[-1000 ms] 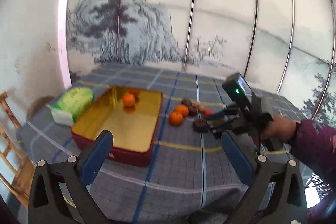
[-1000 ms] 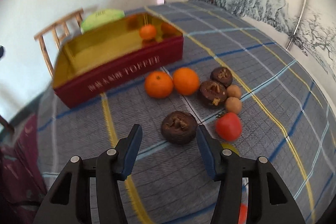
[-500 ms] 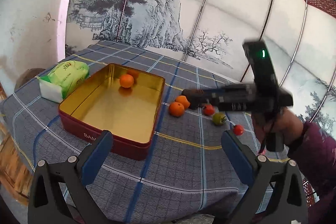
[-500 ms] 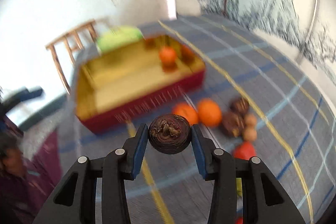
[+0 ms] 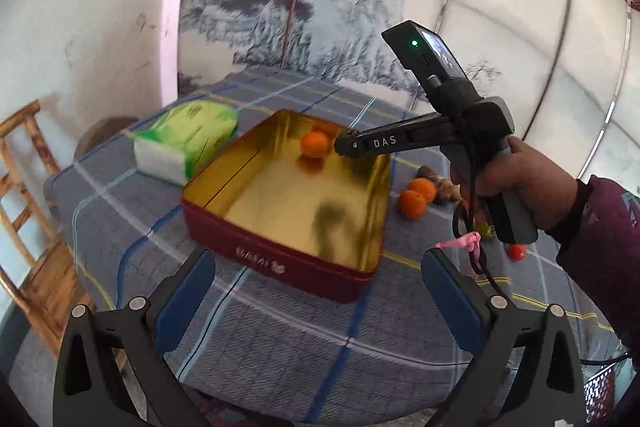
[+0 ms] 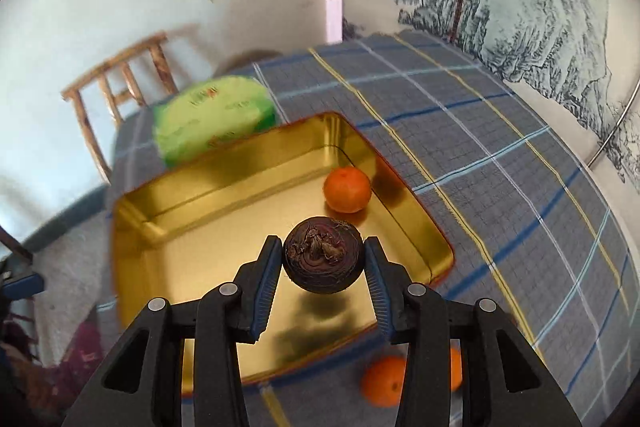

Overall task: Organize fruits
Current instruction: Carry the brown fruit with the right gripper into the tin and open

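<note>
My right gripper (image 6: 323,259) is shut on a dark brown round fruit (image 6: 323,255) and holds it in the air over the red tin with a gold inside (image 6: 160,227). An orange (image 6: 346,189) lies in the tin's far corner. In the left wrist view the right gripper (image 5: 347,143) reaches over the tin (image 5: 280,259) next to that orange (image 5: 316,144). My left gripper (image 5: 320,291) is open and empty, in front of the tin's near wall. Two oranges (image 5: 416,199) lie on the cloth to the right of the tin.
A green and white tissue pack (image 5: 188,139) lies left of the tin. A small red fruit (image 5: 517,251) and other small fruits lie on the checked tablecloth (image 5: 280,339) at the right. A wooden chair (image 5: 24,211) stands at the table's left edge.
My right gripper closed on the brown fruit on the cloth, lifted it and carried it left over the tin. My left gripper moved closer to the tin.
</note>
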### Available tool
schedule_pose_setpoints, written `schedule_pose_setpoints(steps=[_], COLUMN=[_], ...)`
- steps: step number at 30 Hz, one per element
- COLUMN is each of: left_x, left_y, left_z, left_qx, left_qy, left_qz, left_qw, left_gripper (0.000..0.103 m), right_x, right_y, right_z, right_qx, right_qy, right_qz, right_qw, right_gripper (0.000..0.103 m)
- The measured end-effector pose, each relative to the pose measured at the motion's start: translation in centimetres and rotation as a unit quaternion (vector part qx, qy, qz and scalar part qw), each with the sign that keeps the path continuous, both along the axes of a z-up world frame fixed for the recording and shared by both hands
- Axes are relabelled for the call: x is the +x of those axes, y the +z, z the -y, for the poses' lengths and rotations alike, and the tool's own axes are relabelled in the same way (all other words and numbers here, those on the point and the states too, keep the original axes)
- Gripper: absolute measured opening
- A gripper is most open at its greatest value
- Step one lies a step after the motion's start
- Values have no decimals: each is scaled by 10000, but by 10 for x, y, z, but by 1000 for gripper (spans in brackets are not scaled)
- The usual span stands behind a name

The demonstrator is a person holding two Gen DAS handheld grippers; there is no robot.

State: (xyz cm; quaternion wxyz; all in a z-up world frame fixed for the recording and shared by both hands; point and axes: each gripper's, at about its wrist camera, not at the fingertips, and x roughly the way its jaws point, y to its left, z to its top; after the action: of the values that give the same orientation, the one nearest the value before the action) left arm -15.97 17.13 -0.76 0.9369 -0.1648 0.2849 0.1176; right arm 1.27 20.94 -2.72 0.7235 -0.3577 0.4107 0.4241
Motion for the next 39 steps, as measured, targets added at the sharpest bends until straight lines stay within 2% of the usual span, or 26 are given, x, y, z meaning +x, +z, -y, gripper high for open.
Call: schedule_pose_setpoints(steps=[5, 24, 31, 39], left_x=[3, 11, 13, 15], left_y=[-12, -24, -25, -28], left_z=[-12, -10, -10, -11], left_qx=[-185, -154, -143, -132], left_qy=[75, 121, 116, 109], left_qz=[-251, -657, -688, -797], left_qw=[9995, 9976, 9975, 9967], left_gripper=[102, 102, 102, 102], right_x=[14, 38, 41, 38], right_y=[-21, -43, -45, -32], right_z=[-6, -15, -14, -13], right_qx=[-310, -340, -265, 37], right_qy=[-242, -748, -829, -836], right_qz=[54, -45, -102, -80], right_qw=[9992, 9966, 9962, 9965], right_gripper=[43, 43, 44, 44])
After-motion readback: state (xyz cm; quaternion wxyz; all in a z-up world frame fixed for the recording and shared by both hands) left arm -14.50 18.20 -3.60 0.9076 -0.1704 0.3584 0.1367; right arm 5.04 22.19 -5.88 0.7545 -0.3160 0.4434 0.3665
